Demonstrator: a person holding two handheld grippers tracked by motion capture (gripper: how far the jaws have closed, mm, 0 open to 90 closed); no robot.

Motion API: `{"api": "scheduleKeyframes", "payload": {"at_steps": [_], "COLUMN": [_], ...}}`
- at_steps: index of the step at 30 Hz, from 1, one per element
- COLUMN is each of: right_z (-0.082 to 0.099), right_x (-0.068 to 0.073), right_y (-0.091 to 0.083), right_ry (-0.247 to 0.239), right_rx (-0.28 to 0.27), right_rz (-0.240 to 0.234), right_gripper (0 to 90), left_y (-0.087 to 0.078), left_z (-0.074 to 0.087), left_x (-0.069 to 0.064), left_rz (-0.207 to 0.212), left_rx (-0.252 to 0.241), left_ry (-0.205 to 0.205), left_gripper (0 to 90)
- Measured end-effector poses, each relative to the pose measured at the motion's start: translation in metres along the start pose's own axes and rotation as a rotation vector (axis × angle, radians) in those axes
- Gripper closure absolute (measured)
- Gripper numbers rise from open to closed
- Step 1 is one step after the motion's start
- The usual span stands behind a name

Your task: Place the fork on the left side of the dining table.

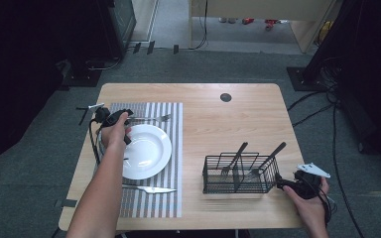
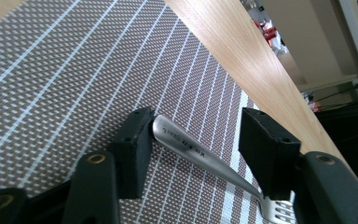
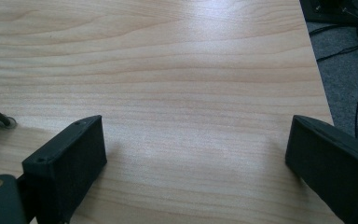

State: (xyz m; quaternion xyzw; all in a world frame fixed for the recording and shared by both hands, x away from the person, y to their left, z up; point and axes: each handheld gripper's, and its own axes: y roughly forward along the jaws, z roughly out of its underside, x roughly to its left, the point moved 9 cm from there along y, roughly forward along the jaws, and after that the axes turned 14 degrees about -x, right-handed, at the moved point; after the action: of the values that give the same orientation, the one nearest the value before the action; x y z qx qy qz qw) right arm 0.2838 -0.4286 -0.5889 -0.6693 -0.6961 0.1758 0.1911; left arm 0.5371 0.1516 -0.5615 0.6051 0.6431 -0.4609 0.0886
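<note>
A silver fork [image 1: 151,119] lies on the striped placemat [image 1: 171,193] just beyond the white plate [image 1: 146,151]. In the left gripper view the fork's handle [image 2: 191,151] runs between the jaws of my left gripper [image 2: 198,126]. Its end rests against the left pad while the right pad stands clear of it, so the gripper is open. In the high view my left gripper [image 1: 128,119] sits low over the mat at the plate's far left edge. My right gripper [image 3: 196,140] stands wide open over bare wood, with nothing between its jaws. It sits just right of the wire basket [image 1: 238,173].
A knife [image 1: 149,189] lies on the mat in front of the plate. The black wire basket holds two dark-handled utensils [image 1: 238,153]. A round cable hole [image 1: 225,97] sits near the table's far edge. Cables trail on the floor at the right.
</note>
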Motion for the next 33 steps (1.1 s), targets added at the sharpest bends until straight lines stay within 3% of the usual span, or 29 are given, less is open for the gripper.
{"api": "scheduleKeyframes", "payload": {"at_steps": [7,12,16,20,23,32,33], "right_z": [0.000,0.000,0.000,0.000,0.000,0.000,0.000], "right_x": [0.000,0.000,0.000,0.000,0.000,0.000,0.000], "right_y": [0.000,0.000,0.000,0.000,0.000,0.000,0.000], "right_ry": [0.000,0.000,0.000,0.001,0.000,0.000,0.000], "right_rx": [0.000,0.000,0.000,0.000,0.000,0.000,0.000], "right_rz": [0.000,0.000,0.000,0.000,0.000,0.000,0.000], "right_gripper": [4.7,4.8,4.8,4.8,4.8,4.8,4.8], "left_y": [0.003,0.004,0.006,0.008,0.009,0.005,0.003], "left_z": [0.002,0.003,0.005,0.004,0.000,-0.008,-0.010], "left_x": [-0.008,-0.012,-0.015,-0.014,-0.011,-0.011,-0.012], "left_rz": [0.002,-0.002,-0.027,-0.062,-0.106,-0.099,-0.098], "left_rx": [0.028,0.041,0.057,0.050,0.042,0.008,-0.003], "left_ry": [0.060,0.081,0.134,0.176,0.243,0.304,0.327], "left_gripper": [29.2,19.8,14.8,13.8,12.2,12.4,12.4]}}
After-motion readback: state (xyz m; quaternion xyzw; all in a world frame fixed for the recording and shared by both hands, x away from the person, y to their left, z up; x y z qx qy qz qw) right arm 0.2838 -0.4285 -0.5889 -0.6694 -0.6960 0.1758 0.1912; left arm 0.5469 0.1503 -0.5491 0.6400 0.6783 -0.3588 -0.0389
